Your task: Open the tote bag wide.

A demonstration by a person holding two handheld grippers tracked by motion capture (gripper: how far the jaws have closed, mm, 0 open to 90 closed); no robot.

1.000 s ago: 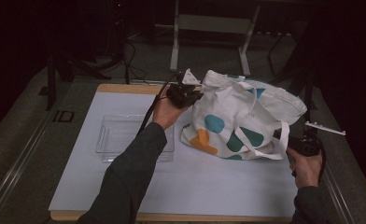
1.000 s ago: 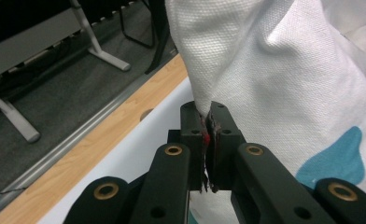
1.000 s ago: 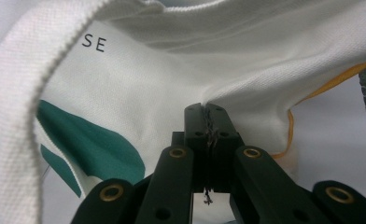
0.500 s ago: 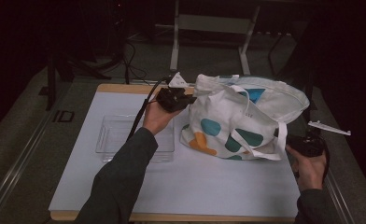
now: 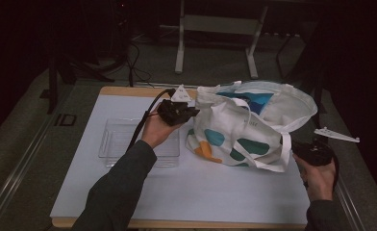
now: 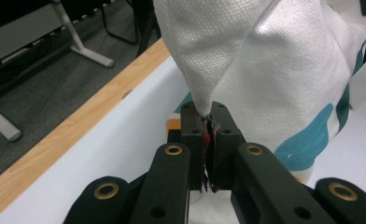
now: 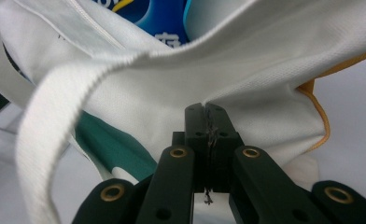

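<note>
Two claws clamped on the tote bag

Both claws pinch the white tote bag (image 5: 246,130), which sits on the white surface (image 5: 186,192) just right of a clear tray (image 5: 114,144). Left claw (image 6: 208,122) is clamped on the bag's cloth at its left edge; right claw (image 7: 208,125) is closed against fabric near a strap (image 7: 45,135).
</note>
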